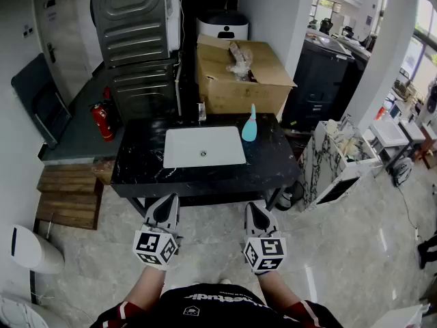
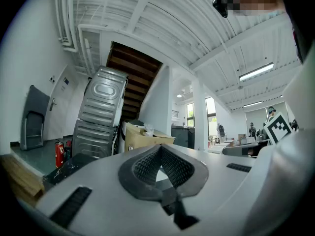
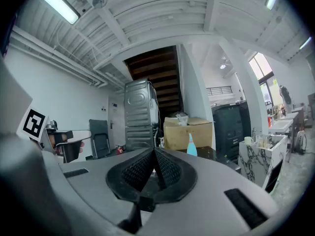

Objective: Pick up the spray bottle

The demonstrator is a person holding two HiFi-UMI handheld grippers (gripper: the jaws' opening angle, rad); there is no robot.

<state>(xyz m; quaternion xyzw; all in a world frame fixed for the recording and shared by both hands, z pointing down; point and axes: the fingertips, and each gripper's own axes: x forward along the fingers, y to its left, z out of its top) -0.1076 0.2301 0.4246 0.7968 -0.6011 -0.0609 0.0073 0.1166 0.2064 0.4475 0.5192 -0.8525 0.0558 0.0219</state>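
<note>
Both claws are seen low in the head view, side by side and pointing up the frame toward the table: the left gripper [image 1: 168, 200] at lower left of centre, the right gripper [image 1: 252, 207] at lower right of centre, each with its marker cube nearest the camera. In the left gripper view the ribbed pads [image 2: 144, 165] are brought together at their tips, and nothing is held between them. In the right gripper view the pads [image 3: 132, 171] are likewise closed tip to tip, with nothing caught between them. Neither gripper is in contact with anything on the table.

The spray bottle [image 1: 249, 124], light blue with a narrow neck, is stood upright on the black table [image 1: 276, 164], toward its far right part, above the centre of the head view. It is well apart from both grippers. In the right gripper view it is seen just right of the closed jaw tips, in the distance, before a cardboard box [image 1: 235, 80].

A white sheet [image 1: 203, 147] is laid flat on the middle of the table, just left of the bottle. A red fire extinguisher [image 1: 102, 121] is placed on the floor at the table's left, and a tall metal appliance [image 1: 133, 39] is set behind it at upper left.
</note>
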